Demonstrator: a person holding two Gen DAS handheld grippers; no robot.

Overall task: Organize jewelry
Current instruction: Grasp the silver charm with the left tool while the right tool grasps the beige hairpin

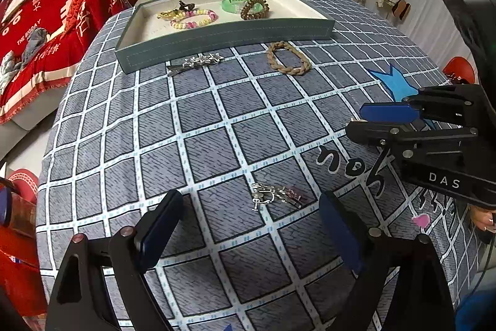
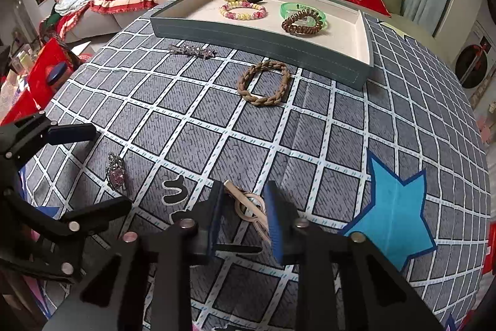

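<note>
Sorting into tray (image 2: 257, 41) under way; beaded bracelet (image 2: 243, 11), green bangle (image 2: 288, 9) and coil tie (image 2: 302, 22) already inside. Right tool (image 2: 245, 214) low over tabletop (image 2: 310, 145), fingers partly apart, straddling wooden ring hairpin (image 2: 249, 207), not yet clamped. Left tool (image 1: 248, 222) wide apart, hovering near silver brooch (image 1: 272, 196). Braided band (image 2: 263, 82) and star clip (image 2: 193, 50) lying loose beside tray. Next, probably: close on hairpin, lift clear, carry to tray.

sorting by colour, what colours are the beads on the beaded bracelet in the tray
Pink and pale yellow beads on the beaded bracelet in the tray; clearest in the right wrist view.
</note>
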